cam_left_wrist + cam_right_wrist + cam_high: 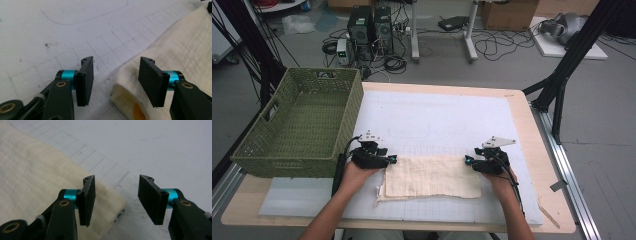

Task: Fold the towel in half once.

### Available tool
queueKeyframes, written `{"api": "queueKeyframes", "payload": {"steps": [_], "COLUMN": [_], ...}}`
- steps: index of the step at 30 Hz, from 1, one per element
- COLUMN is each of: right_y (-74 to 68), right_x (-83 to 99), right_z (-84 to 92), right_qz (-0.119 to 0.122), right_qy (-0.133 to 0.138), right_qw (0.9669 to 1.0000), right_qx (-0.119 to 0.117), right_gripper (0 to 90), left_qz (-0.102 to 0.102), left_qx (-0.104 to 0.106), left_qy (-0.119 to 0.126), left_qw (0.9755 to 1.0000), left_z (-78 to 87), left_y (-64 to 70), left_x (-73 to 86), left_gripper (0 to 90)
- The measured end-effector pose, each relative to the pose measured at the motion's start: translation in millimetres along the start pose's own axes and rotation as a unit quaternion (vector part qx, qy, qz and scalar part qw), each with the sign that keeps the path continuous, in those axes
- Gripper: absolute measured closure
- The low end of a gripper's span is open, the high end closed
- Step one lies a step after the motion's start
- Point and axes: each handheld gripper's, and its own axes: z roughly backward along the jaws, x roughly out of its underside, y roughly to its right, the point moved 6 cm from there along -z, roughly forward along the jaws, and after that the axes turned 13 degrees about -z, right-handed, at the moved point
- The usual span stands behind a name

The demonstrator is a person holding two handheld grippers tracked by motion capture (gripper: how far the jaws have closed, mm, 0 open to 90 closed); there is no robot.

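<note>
We find the folded cream woven cloth [432,176] flat on the white gridded mat [442,120]. Left gripper [393,159] and right gripper [467,160] stand half open, each over 1 far corner, gripping nothing.

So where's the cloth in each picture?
High view: the cloth lies low in the middle, between both grippers.
Left gripper view: right side, its folded corner between the open jaws.
Right gripper view: left side, its corner behind the left jaw.
Shared landmark: the white gridded mat under it.
</note>
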Motion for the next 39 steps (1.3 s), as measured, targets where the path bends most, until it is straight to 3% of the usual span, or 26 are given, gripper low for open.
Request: {"api": "queueKeyframes", "payload": {"steps": [2,5,7,8,9,12,18,24,28,34,36,38,39], "right_y": [0.1,-0.7,-3.2,-5.1,-7.2,-10.1,-12.3,-2.2,4.3,7.9,8.6,11.0,12.0], "right_x": [3.4,4.3,6.1,7.2,7.7,6.7,-5.5,-19.8,-30.1,-38.3,-38.2,-38.7,-39.4], "right_z": [-6.6,-6.8,-5.1,-4.0,-3.1,-0.7,3.7,-3.1,-12.6,-31.6,-36.8,-39.6,-38.9], "right_qz": [0.001,-0.004,0.001,0.003,0.007,0.024,0.039,0.025,0.024,0.029,0.03,0.023,0.016], "right_qy": [-0.018,-0.019,-0.022,-0.026,-0.03,-0.024,0.027,0.043,0.047,0.036,0.029,0.027,0.033], "right_qw": [0.9998,0.9997,0.9995,0.999,0.9984,0.999,0.9989,0.9976,0.9963,0.9939,0.9939,0.9933,0.9932], "right_qx": [0.001,-0.011,-0.025,-0.036,-0.046,-0.027,0.008,0.047,0.069,0.1,0.102,0.11,0.111], "right_gripper": [48.1,54.3,68.4,78.6,83.1,85.1,85.5,85.6,85.6,85.6,84.9,77.2,71.6], "left_qz": [-0.013,-0.04,-0.041,-0.038,-0.031,-0.023,-0.021,-0.027,-0.031,-0.005,0.003,0.024,0.036], "left_qx": [0.011,0.016,0.017,0.013,0.007,-0.025,-0.061,-0.081,-0.108,-0.114,-0.124,-0.131,-0.123], "left_qy": [-0.003,-0.005,-0.006,-0.005,-0.004,0.018,0.061,0.059,0.08,0.068,0.066,0.072,0.076], "left_qw": [0.9998,0.9991,0.999,0.9992,0.9995,0.9993,0.996,0.9946,0.9904,0.9911,0.99,0.9885,0.9889], "left_z": [0.7,2.3,4.3,5.5,6.5,11.6,16.7,3.1,-5.3,-15.0,-15.1,-12.1,-9.5], "left_y": [2.2,7.5,9.4,8.3,6.7,-0.8,-13.1,-23.1,-31.1,-38.7,-41.4,-45.7,-46.9], "left_x": [1.3,4.4,7.3,7.3,7.0,1.4,-19.7,-35.4,-38.8,-32.1,-31.3,-30.7,-30.6], "left_gripper": [51.5,62.8,81.1,85.3,85.8,86.2,86.1,86.0,86.0,85.2,82.2,67.5,60.2]}}
